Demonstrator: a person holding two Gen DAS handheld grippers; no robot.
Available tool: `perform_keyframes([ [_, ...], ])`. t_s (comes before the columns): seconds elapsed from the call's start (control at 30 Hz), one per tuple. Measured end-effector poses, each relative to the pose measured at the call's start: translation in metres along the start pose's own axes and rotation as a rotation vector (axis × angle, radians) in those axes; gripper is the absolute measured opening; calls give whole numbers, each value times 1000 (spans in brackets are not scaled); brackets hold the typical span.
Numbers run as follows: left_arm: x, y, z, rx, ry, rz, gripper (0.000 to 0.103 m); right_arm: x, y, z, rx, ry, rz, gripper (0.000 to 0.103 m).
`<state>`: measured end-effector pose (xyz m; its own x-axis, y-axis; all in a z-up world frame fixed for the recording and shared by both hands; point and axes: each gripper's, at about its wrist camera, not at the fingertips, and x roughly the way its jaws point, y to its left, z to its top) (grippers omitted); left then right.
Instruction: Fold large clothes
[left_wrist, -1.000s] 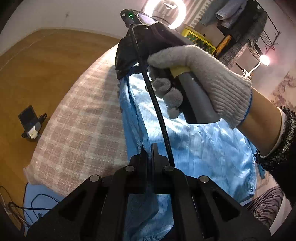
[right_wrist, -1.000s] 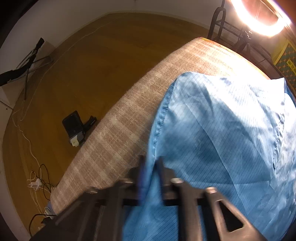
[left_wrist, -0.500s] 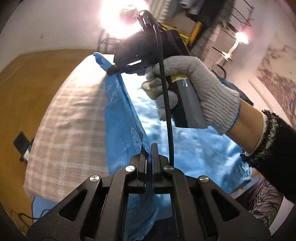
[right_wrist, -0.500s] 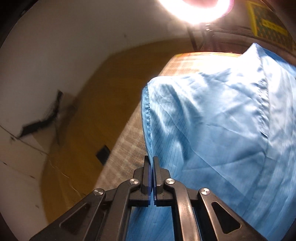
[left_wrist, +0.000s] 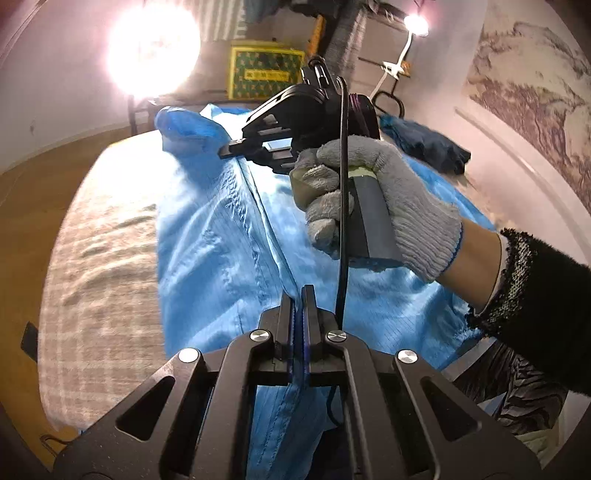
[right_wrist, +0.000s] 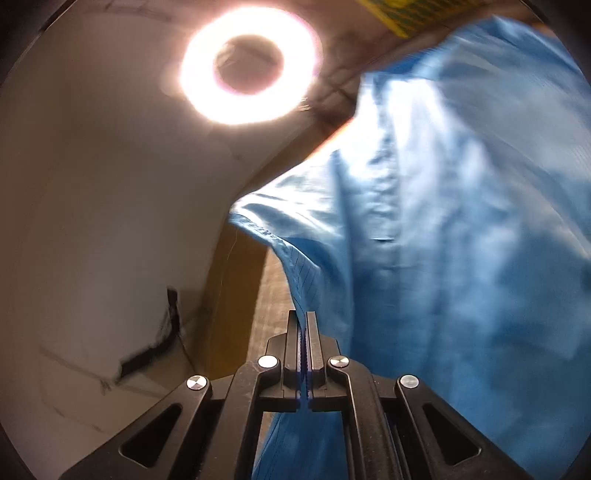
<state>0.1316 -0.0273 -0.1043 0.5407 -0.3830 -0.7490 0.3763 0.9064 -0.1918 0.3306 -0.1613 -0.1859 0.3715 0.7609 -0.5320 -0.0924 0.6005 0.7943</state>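
Both your left tongs and right tongs clench one long edge of the thin blue grid-lined garment, which spans lengthwise between them, the right tongs at its far end.

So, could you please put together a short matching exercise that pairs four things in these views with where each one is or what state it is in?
Column one:
1. light blue grid-weave garment
2. round glowing ring lamp
3. grey knitted work glove
4. yellow-and-green patterned box

Column two:
A. wrapped round the handle of the right gripper
B. standing at the far end of the plaid-covered bed
C. pinched in both shut grippers, the left gripper nearest the camera
D. lit, in front of the pale wall

Pairs: 1-C, 2-D, 3-A, 4-B
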Motion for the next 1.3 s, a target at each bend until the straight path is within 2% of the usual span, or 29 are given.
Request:
perform_keyframes([
  [0.1, 18, -9, -3, -1, 51, -13, 0, 0, -26, 1, 67, 12, -21, 0],
  [0.23, 31, -18, -8, 24, 94, -20, 0, 5, -36, 3, 54, 38, -122, 0],
  [0.33, 36, -22, -11, 26, 107, -37, 0, 8, -31, 8, -43, 69, -233, 4],
  [0.5, 38, -18, -20, -13, 138, -101, 3, 0, -20, 22, -161, 61, -242, 1],
  [0.63, 12, -8, -31, -48, 165, -209, 4, 13, -11, 23, -232, 113, -275, 0],
  [0.7, -10, 2, -36, -88, 141, -261, 5, 15, -7, 18, -257, 144, -276, 8],
  [0.77, -31, 13, -38, -107, 100, -278, 10, 4, -11, 14, -266, 155, -294, 43],
  [0.8, -42, 24, -41, -117, 65, -248, 17, -2, -13, 11, -266, 150, -302, 45],
  [0.83, -48, 34, -42, -131, 49, -213, 26, -10, -11, 6, -269, 154, -294, 45],
  [0.9, -51, 63, -48, -220, 41, -160, 33, -29, -5, -6, -284, 164, -270, 45],
  [0.97, -47, 90, -57, -320, 55, -126, 35, -49, 1, -24, -302, 181, -264, 45],
  [1.03, -40, 112, -68, -391, 78, -85, 45, -61, 5, -45, -317, 214, -261, 45],
  [1.17, -21, 143, -89, -521, 170, -85, 46, -76, 3, -103, -320, 308, -260, 45],
  [1.3, -15, 147, -105, -557, 211, -121, 46, -71, -9, -142, -269, 371, -231, 45],
])
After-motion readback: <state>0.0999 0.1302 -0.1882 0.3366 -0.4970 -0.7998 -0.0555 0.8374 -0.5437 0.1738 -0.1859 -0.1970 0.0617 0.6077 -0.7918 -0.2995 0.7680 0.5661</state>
